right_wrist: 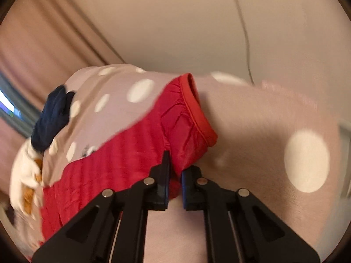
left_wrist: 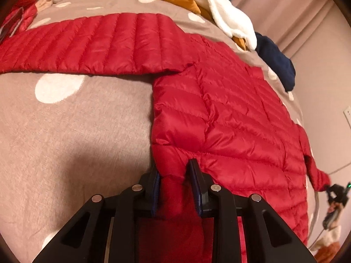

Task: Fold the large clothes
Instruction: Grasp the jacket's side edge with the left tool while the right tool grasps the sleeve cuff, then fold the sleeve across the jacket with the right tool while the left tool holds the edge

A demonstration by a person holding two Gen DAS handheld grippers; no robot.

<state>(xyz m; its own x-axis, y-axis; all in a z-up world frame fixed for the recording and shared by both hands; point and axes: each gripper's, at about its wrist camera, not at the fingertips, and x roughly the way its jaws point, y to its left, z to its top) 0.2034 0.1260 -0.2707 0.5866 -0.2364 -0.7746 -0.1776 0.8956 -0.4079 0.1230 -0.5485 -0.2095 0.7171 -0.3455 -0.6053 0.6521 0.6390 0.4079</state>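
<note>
Left tongs [left_wrist: 174, 176] pinch a bunched fold at the near hem corner of the red down jacket [left_wrist: 230, 114], which lies flat on the dotted bedspread [left_wrist: 76, 131] with one sleeve [left_wrist: 87, 43] stretched far left; right tongs [right_wrist: 175, 175], nearly closed, grip the other sleeve just behind its orange-trimmed cuff [right_wrist: 197, 114]. Light, puffy and slick by the look of it, the jacket probably holds best at hems, cuffs and seams. Bare bedspread lies left, while a pile of clothes [left_wrist: 219, 6] crowds the far right edge.

Jacket [left_wrist: 219, 114] flat on bedspread [left_wrist: 76, 142]
</note>
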